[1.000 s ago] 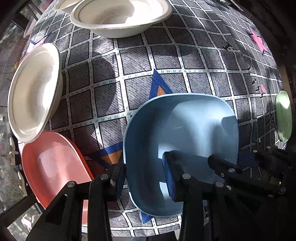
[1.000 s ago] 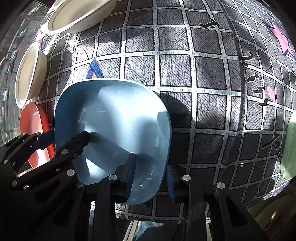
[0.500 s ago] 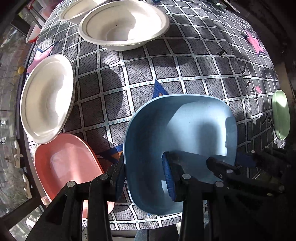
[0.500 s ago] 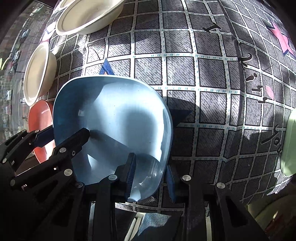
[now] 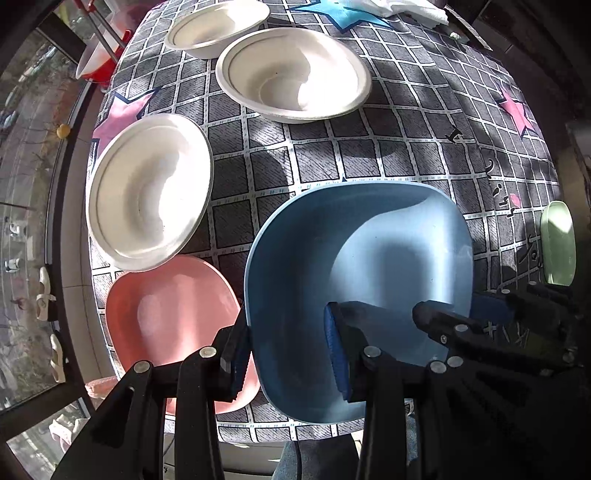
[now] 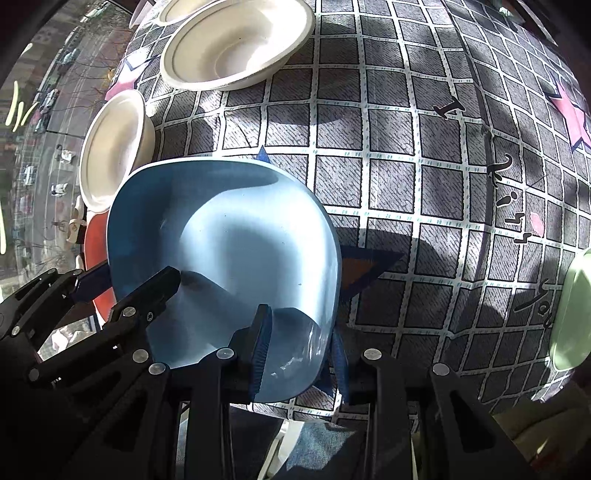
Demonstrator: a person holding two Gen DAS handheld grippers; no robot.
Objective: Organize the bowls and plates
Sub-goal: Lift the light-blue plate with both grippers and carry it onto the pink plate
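Both grippers grip the same blue square bowl, which is held above the checked tablecloth near the table's front edge. The left gripper is clamped on the bowl's left rim, one finger outside the wall and the other, with its blue ribbed pad, inside the basin. The right gripper pinches the bowl's near right rim in the same way, one pad inside and one outside the wall. In the left wrist view the right gripper's black fingers reach in from the right over the bowl's rim; in the right wrist view the left gripper's fingers come in from the left. The bowl looks tilted, its far rim casting a dark shadow on the cloth beside an orange and blue star print. Just left of the blue bowl a pink square bowl sits on the cloth at the table's corner. Behind it stands a white paper bowl, whose rim overlaps the pink one in the view. Farther back are a second white paper bowl and a third behind that. Well apart, at the right edge of the table, lies a pale green dish. A red and white object, too blurred to name, stands beyond the table's far left corner
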